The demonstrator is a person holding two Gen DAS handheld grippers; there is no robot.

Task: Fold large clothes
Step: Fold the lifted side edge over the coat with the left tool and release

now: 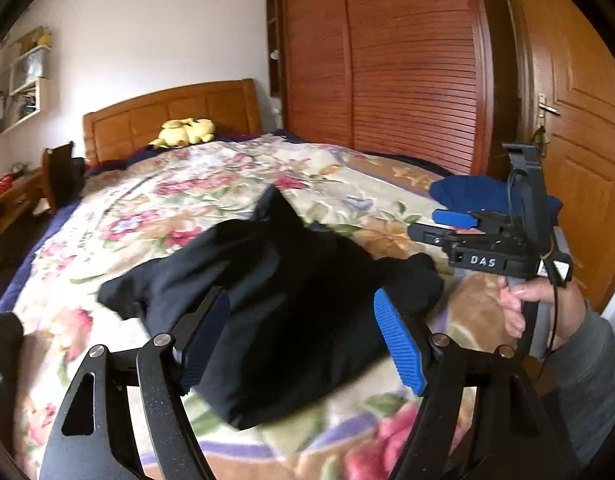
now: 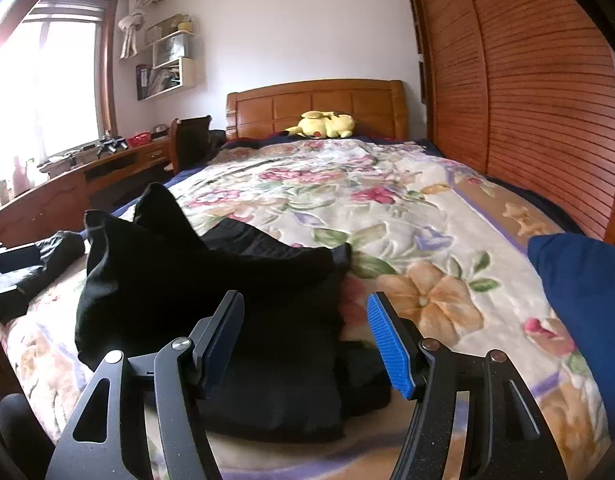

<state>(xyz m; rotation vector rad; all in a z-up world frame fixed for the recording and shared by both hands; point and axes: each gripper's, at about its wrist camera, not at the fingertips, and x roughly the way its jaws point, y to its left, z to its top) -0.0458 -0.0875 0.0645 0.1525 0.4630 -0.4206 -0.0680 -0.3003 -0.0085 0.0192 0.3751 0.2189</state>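
The black garment (image 1: 275, 304) is bunched in the middle of the frame on the flowered blanket (image 1: 179, 196). The left gripper (image 1: 303, 344) and right gripper (image 2: 307, 344) are spread apart, nothing pinched. An outer edge should be pinched next, and the cloth pulled flat before it is folded.

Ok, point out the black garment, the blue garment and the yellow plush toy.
Black garment (image 1: 291, 312), left wrist view, middle of the folded bulk.
Blue garment (image 2: 583, 280), right wrist view, its near fold.
Plush toy (image 2: 327, 124), right wrist view, its body.
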